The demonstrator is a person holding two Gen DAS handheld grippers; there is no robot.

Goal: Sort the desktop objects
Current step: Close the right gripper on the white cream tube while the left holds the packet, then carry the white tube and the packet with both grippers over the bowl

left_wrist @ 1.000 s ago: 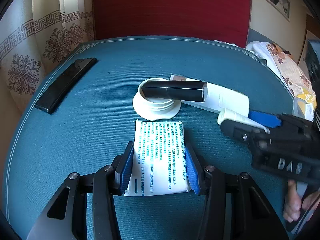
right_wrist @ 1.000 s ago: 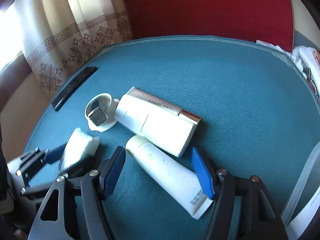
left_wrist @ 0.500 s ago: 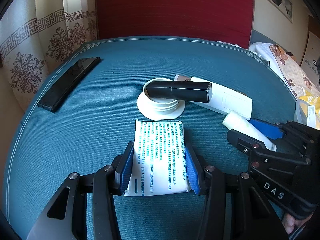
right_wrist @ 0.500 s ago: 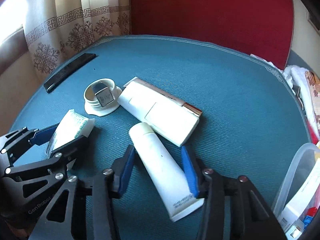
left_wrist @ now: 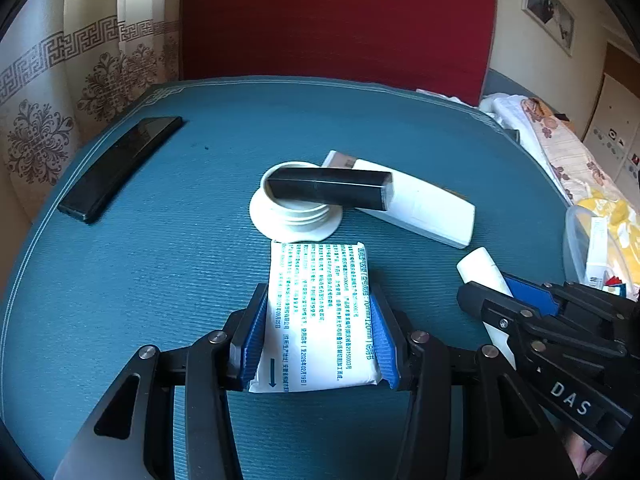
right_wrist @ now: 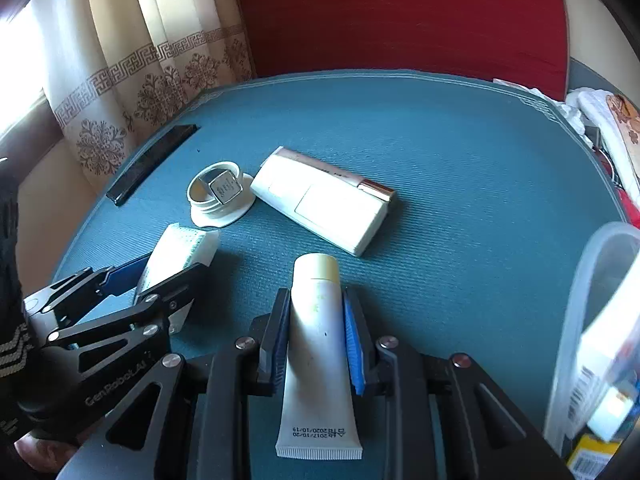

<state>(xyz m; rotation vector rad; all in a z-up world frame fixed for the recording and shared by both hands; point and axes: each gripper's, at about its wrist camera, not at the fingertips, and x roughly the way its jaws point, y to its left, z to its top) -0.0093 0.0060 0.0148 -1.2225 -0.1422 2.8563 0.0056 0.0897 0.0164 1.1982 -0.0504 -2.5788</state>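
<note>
A white packet (left_wrist: 316,264) printed with blue text lies on the teal table mat (left_wrist: 140,260), and my left gripper (left_wrist: 318,320) is shut on its sides. To its right lies a white tube (right_wrist: 318,380), cap pointing away. My right gripper (right_wrist: 316,304) is closing on the tube, with both blue pads against its sides. In the left wrist view the right gripper (left_wrist: 490,286) and the tube's cap (left_wrist: 478,264) show at the right. The right wrist view shows the left gripper (right_wrist: 156,272) and the packet (right_wrist: 184,244) at the left.
Past the packet, a black bar (left_wrist: 332,188) rests across a white ring-shaped lid (left_wrist: 296,220) and a flat white case (left_wrist: 420,208). A black slab (left_wrist: 120,164) lies at the far left edge. A clear plastic box (right_wrist: 592,320) with small items stands at the right.
My right gripper slid over the white tube and narrowed its jaws from wide apart to touching the tube. The left gripper and its packet stayed put.
</note>
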